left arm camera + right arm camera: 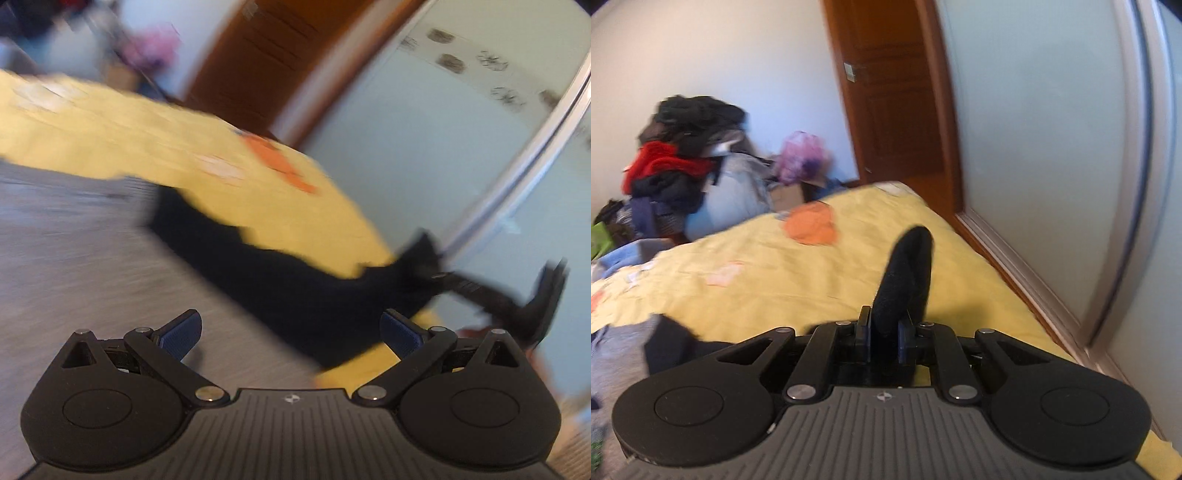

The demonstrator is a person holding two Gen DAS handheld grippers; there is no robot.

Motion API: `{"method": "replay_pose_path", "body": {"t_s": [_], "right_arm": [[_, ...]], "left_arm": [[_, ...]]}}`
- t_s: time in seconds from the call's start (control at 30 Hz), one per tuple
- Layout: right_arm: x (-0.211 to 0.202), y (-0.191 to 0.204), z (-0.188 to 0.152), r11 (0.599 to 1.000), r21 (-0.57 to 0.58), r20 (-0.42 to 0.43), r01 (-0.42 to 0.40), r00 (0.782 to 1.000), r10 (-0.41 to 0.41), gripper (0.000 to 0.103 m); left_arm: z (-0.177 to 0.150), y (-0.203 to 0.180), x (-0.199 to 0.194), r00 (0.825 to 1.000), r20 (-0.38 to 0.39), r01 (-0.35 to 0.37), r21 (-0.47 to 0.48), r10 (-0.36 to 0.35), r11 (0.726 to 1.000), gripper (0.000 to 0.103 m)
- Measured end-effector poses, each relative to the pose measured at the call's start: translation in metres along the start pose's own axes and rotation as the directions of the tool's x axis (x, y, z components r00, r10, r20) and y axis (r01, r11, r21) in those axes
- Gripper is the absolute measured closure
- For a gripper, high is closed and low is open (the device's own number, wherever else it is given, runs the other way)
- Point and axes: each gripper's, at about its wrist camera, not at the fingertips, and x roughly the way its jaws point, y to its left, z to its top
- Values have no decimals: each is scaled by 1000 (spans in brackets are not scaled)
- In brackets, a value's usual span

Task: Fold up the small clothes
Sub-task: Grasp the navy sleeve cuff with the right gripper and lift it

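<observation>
A black garment lies stretched across the yellow bed sheet, blurred by motion. Its far right corner is lifted where my right gripper pinches it. In the right wrist view that right gripper is shut on the black garment, and a fold of it stands up between the pads. My left gripper is open just in front of the garment's near edge, with nothing between its blue pads. A grey cloth covers the bed to the left of the garment.
An orange cloth lies further along the bed. A tall pile of clothes and a pink bag stand beyond its far end. A wooden door and pale sliding wardrobe panels line the right side.
</observation>
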Motion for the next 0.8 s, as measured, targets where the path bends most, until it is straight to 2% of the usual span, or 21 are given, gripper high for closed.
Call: {"method": "replay_pose_path", "body": {"t_s": [0.1, 0.17, 0.27, 0.33, 0.5, 0.53, 0.6, 0.67, 0.7, 0.8], "right_arm": [[-7, 30, -3, 997, -74, 25, -35, 999, 37, 84], [-6, 48, -6, 991, -117, 34, -59, 997, 64, 84], [-2, 68, -11, 985, -158, 37, -70, 996, 76, 84], [0, 77, -15, 979, -188, 29, -76, 996, 83, 84], [0, 86, -28, 974, -215, 26, -75, 996, 83, 84], [2, 87, -29, 974, -211, 12, -81, 996, 85, 84], [3, 91, -25, 976, -203, 9, -80, 996, 84, 84], [-1, 103, -16, 978, -176, 16, -108, 993, 113, 84], [-5, 110, -14, 979, -162, 24, -125, 991, 131, 84], [-9, 145, -2, 971, -157, 44, -182, 981, 191, 84]], "left_arm": [[41, -14, 26, 987, -95, 125, -95, -134, 988, 0], [63, -27, 51, 971, -170, 158, -82, -170, 984, 0], [84, -39, 88, 950, -259, 149, -103, -171, 983, 0], [91, -39, 111, 933, -317, 130, -151, -173, 980, 0], [97, -26, 142, 926, -351, 49, -249, -137, 967, 0], [97, -25, 142, 928, -349, 39, -250, -128, 967, 0], [102, -20, 122, 951, -289, 34, -247, -107, 968, 0], [111, -15, 84, 981, -167, 68, -200, -102, 977, 0], [115, -10, 63, 989, -117, 67, -171, -88, 983, 0], [130, 10, -2, 1000, -24, -8, -88, 6, 996, 0]]}}
